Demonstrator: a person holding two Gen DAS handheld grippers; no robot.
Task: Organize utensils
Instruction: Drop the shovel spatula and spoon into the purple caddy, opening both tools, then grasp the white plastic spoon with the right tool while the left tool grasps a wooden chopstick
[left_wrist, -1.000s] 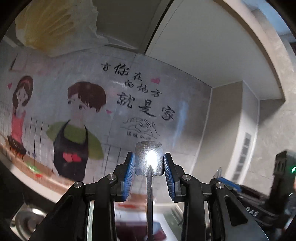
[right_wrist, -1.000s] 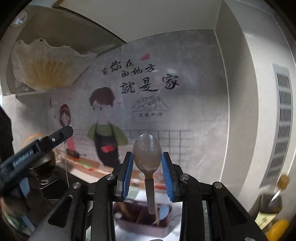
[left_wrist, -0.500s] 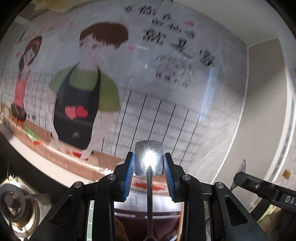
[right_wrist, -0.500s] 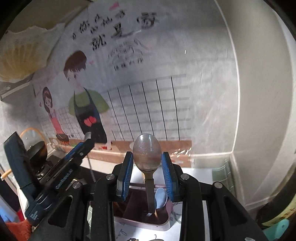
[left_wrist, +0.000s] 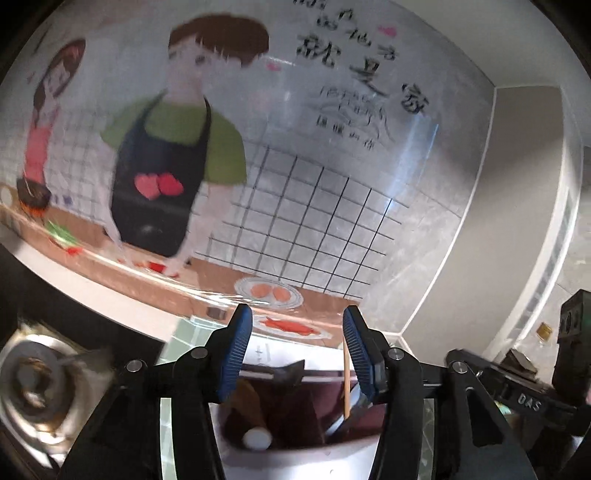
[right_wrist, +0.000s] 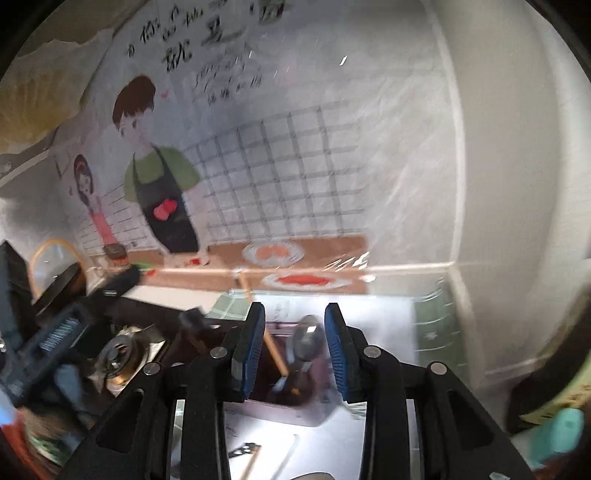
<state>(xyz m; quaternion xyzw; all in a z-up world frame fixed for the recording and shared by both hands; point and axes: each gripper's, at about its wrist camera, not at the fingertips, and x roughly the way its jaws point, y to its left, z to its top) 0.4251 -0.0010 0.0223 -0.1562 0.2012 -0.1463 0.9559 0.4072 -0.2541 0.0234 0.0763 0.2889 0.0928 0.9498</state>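
Left wrist view: my left gripper (left_wrist: 297, 350) is opening wide with nothing between its pads, right above the utensil box (left_wrist: 291, 413). My right gripper (right_wrist: 294, 347) is opening around a spoon (right_wrist: 308, 341), just over that box. I'm risking the spoon tipping past the rim.

Each wrist view looks forward and slightly down between its own claw's pads, close above the utensil box (left_wrist: 291, 413) (right_wrist: 295, 384) just ahead, both sharing the cartoon wall (left_wrist: 258, 155) (right_wrist: 258, 166) beyond it.
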